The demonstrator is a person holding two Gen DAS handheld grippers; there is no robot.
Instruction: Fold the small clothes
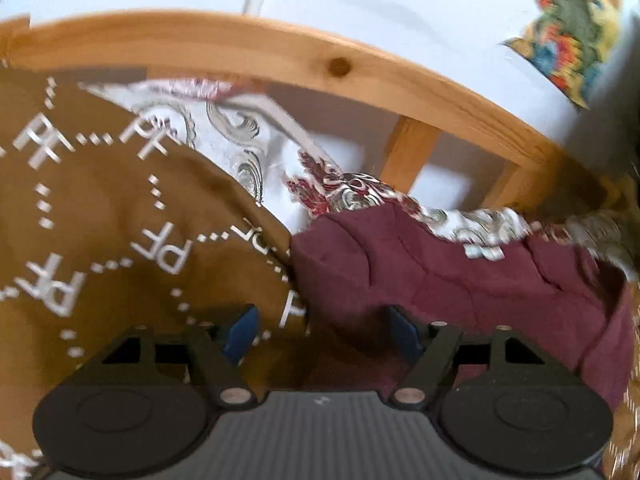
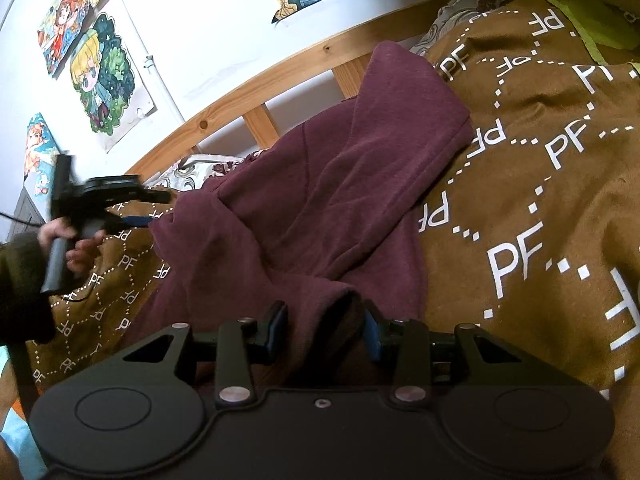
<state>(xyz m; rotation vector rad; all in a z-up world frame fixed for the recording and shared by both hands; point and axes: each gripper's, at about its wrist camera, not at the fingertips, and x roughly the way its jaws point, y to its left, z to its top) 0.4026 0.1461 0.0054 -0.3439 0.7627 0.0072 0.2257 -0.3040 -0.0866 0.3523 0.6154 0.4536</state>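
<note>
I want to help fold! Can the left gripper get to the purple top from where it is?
Probably yes. The left gripper hangs with jaws open right at the edge of the maroon garment, with nothing between them but the brown blanket underneath.

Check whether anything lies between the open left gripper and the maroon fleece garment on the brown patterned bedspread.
Nothing visible does. The left gripper hangs open just above the edge of the maroon fleece garment, with only the brown patterned bedspread beneath. The right gripper has a fold of the garment between its pads.
</note>
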